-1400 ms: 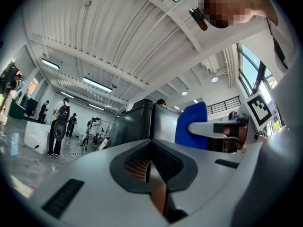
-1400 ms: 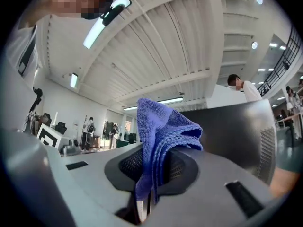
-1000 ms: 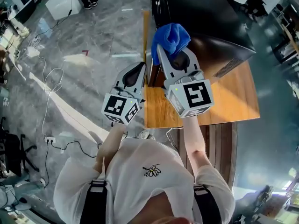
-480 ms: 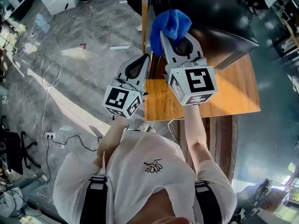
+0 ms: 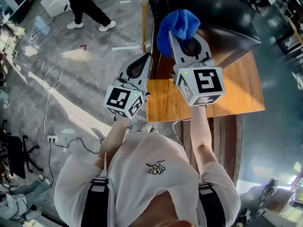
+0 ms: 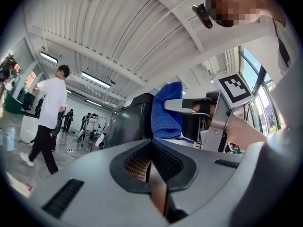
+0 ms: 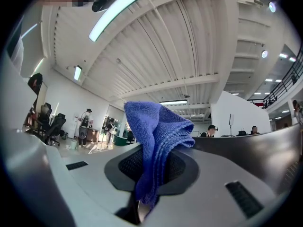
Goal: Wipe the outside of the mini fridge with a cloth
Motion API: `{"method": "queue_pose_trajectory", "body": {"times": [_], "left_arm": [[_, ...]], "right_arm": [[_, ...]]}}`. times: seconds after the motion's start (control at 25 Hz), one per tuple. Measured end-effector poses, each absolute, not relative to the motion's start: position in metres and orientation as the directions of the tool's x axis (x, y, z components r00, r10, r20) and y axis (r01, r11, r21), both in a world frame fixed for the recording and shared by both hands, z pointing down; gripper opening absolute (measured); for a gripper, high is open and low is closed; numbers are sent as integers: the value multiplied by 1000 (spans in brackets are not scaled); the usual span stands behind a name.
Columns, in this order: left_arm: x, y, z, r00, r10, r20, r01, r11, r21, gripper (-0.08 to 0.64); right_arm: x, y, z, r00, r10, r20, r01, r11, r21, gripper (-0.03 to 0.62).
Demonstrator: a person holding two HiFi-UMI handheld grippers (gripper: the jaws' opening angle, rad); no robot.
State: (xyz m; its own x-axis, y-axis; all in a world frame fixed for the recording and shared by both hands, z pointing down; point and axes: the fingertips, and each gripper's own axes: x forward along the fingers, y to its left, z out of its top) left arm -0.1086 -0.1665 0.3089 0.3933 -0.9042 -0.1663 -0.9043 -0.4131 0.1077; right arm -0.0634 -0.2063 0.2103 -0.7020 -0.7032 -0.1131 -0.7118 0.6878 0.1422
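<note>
Mini fridge (image 5: 208,6) – the black box at 12 o'clock in the head view – sits on a wooden table (image 5: 236,96). Right gripper (image 5: 186,40) is clamped on a bunched blue cloth (image 5: 177,25) that pokes up past the jaws, right by the fridge's near edge; can't tell if it's touching. Right forearm (image 5: 201,136) is stretched straight out. Left gripper (image 5: 142,63) sits at its 8 o'clock, closer to the body – jaws pressed together, nothing in them.

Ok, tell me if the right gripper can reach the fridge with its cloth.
Probably yes: the right gripper, shut on the blue cloth, hangs right beside the mini fridge with nothing between them.
</note>
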Motion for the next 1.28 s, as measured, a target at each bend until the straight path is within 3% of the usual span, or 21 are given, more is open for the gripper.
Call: {"method": "queue_pose_trajectory", "body": {"times": [0.44,1.28], "left_arm": [[-96,-177,312,427,-893,-145,-891,-442,100,5],[-90,-183,316,444,-886,-138,-882,-459,108,5]], "right_arm": [[-25,-222,209,-656,-742,-141,-755,641,136,72],[89,-259,206,-427,-895,-129,-892,394,222,72]]}}
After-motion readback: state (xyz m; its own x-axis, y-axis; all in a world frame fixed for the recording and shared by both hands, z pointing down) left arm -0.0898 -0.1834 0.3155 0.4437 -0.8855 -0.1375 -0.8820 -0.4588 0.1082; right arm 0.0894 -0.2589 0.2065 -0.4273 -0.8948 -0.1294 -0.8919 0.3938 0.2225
